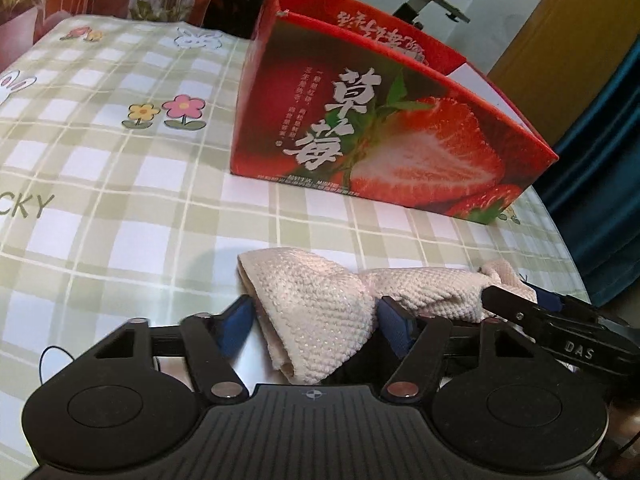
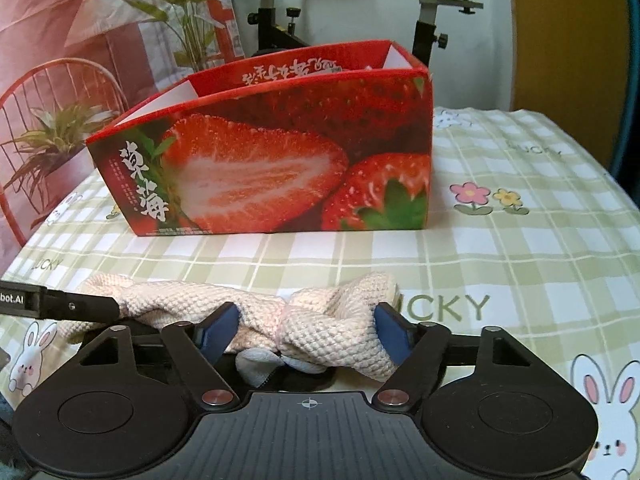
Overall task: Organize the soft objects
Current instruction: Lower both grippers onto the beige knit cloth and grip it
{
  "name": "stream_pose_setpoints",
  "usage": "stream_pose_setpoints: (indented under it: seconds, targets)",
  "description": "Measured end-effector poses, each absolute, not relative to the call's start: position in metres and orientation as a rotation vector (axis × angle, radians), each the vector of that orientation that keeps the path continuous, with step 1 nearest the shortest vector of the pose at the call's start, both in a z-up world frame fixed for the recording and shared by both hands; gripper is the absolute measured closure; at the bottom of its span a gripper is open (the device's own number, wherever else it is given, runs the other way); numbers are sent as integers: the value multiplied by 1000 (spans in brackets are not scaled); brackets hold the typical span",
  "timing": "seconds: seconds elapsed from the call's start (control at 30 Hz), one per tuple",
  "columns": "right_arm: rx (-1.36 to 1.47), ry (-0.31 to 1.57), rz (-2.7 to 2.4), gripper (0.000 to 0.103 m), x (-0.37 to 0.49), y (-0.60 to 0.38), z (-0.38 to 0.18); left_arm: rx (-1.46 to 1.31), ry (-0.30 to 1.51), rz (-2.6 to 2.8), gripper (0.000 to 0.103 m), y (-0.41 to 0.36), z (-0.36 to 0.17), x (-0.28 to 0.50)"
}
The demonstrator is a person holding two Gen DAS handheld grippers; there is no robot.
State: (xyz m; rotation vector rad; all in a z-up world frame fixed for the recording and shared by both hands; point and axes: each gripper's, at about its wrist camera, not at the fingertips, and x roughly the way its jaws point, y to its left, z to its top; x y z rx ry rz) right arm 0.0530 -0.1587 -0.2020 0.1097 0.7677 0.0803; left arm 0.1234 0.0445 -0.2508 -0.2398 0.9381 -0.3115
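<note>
Pink towel point(image 1: 320, 304) on checked table point(image 1: 120, 200), near strawberry box point(image 1: 380, 140); left claw point(image 1: 316, 316) and right claw point(image 2: 308, 332) each closed on towel.

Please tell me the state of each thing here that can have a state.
towel: bunched on the tablecloth, outside the box.
strawberry box: open-topped, upright; contents not visible.
left gripper: pads astride one towel end.
right gripper: pads astride the other end.
</note>
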Motion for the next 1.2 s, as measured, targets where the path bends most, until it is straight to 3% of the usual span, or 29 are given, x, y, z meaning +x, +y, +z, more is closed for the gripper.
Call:
stream_pose_setpoints:
  seconds: [0.13, 0.27, 1.2]
  targets:
    - [77, 765, 105, 43, 59, -150, -202, -247, 916, -313, 57, 47, -252, 120]
    - [38, 747, 134, 52, 60, -141, -199, -286, 899, -288, 63, 54, -253, 115]
    - [-3, 657, 189, 63, 34, -133, -190, -267, 802, -282, 65, 59, -238, 94]
